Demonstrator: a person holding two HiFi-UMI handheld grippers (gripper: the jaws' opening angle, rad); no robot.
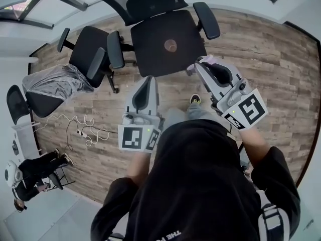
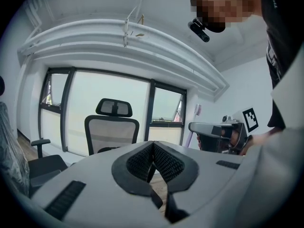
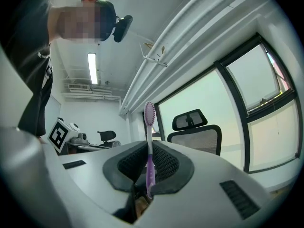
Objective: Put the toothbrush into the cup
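Note:
A purple toothbrush [image 3: 150,141] stands upright between the pads of my right gripper [image 3: 148,156], which is shut on its handle, bristle head up. In the head view only its pale tip [image 1: 208,59] shows, past the right gripper [image 1: 204,64], which is held over the floor near a chair. My left gripper [image 1: 147,82] is beside it. The left gripper [image 2: 153,148] has its pads touching and nothing between them. From the left gripper view, the right gripper [image 2: 217,129] and the toothbrush [image 2: 197,112] show at the right. No cup is in view.
A black office chair [image 1: 168,41] stands straight ahead and a second one [image 1: 90,56] is to its left. Loose cables [image 1: 83,129] lie on the wooden floor. Large windows [image 2: 111,113] and a mesh-backed chair [image 2: 112,129] face the grippers.

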